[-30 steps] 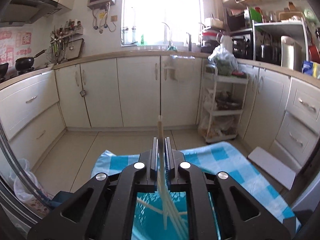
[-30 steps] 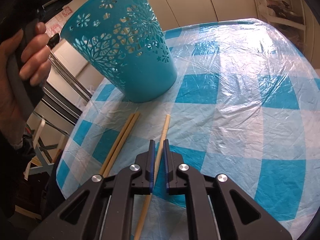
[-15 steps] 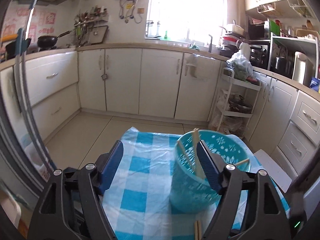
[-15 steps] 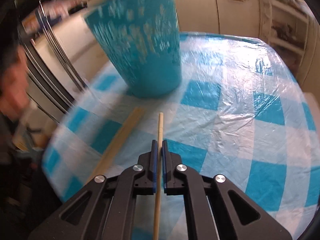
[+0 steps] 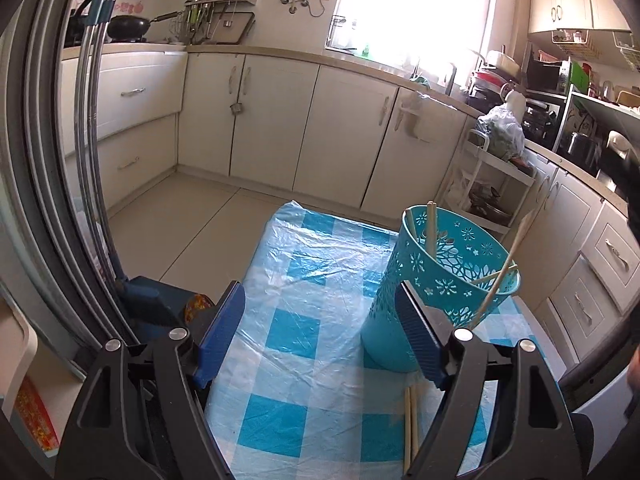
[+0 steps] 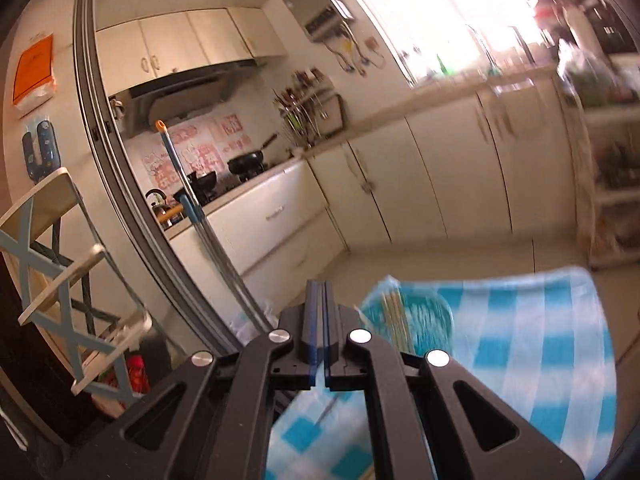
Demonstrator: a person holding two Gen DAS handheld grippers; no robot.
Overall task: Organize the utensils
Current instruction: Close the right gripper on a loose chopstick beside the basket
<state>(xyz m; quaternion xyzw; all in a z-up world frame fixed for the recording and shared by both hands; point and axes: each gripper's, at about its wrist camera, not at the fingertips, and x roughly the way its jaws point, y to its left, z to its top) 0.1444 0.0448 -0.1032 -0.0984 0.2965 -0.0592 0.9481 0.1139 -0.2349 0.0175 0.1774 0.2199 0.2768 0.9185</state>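
Standing wide apart with nothing between its blue pads, the left gripper (image 5: 320, 332) had just been opening above the blue-checked tablecloth (image 5: 296, 332). At its 1 o'clock the teal perforated basket (image 5: 448, 276) stood upright on the cloth with several chopsticks (image 5: 430, 226) leaning inside, and two loose chopsticks (image 5: 411, 420) lay flat on the cloth at 5 o'clock. Clenched fully, the right gripper (image 6: 318, 312) showed no visible object between its pads; the blurred basket lay at its 2 o'clock.

Left gripper (image 5: 320, 328) jaws wide, empty; teal basket (image 5: 436, 280) holds chopsticks (image 5: 431, 229).
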